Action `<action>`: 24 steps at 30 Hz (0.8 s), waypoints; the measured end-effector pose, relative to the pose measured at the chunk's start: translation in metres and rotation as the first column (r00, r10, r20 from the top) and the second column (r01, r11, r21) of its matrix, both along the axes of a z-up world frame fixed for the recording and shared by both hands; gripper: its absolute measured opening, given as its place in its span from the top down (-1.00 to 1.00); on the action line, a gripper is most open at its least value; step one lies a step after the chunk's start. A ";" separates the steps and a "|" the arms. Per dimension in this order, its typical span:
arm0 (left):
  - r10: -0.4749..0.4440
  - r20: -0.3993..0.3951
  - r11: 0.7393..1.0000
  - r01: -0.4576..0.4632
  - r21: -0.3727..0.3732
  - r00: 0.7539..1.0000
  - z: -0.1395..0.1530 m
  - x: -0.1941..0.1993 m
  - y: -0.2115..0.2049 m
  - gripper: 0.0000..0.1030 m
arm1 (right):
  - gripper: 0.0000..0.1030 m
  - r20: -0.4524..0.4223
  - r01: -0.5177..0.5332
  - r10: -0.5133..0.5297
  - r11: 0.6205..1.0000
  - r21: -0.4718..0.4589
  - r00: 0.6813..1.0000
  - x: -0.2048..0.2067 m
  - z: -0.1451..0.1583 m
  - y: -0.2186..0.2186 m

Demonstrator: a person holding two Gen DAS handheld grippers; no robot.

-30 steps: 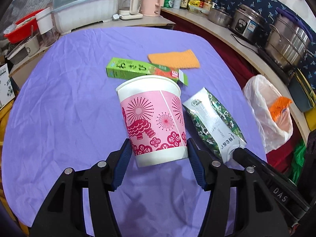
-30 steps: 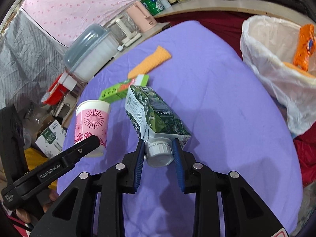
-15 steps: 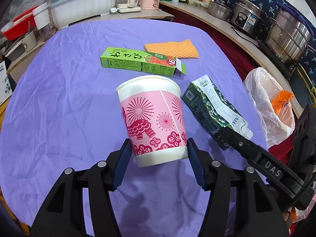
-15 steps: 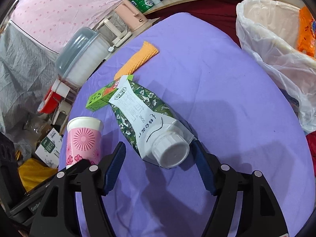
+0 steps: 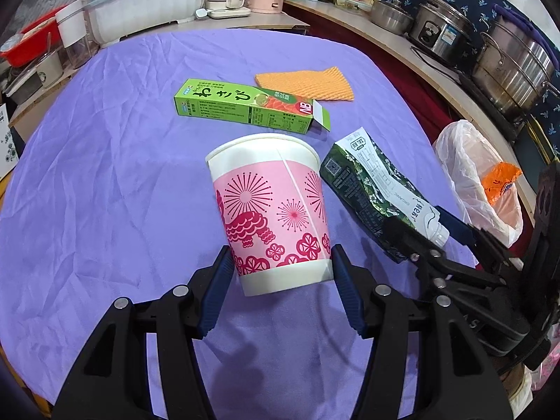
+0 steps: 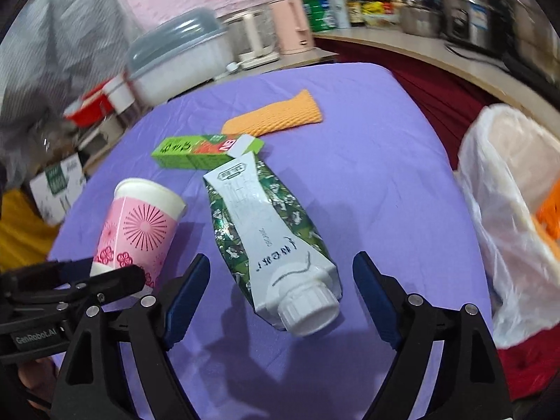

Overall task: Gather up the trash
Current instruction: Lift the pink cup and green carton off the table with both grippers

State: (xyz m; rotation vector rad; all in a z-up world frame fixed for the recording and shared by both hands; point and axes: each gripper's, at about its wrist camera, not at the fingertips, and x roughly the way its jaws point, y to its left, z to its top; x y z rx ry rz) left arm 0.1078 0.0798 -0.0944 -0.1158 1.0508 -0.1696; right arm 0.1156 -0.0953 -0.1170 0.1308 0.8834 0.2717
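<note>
The pink paper cup (image 5: 273,210) is clamped near its base by the left gripper (image 5: 280,290) over the purple tablecloth (image 5: 105,192). Right next to it, the green carton (image 6: 269,231) is lying flat, cap toward the right gripper (image 6: 280,301), whose jaws have just been opening and are now spread wide, clear of it on both sides. Plenty of bare cloth is left toward the lined trash bag (image 6: 507,210) past the table's right edge.
</note>
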 end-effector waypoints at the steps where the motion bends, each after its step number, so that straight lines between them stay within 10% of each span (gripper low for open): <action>1: 0.001 -0.003 1.000 -0.001 -0.004 1.000 0.000 0.000 0.000 -0.05 | -0.55 -0.001 -0.013 0.013 1.000 -0.013 1.000 0.002 0.000 0.002; 24: -0.067 0.066 0.997 0.070 -0.042 0.996 0.043 -0.013 -0.040 -0.05 | -0.22 0.032 0.181 -0.185 0.978 0.099 0.982 -0.038 0.042 -0.042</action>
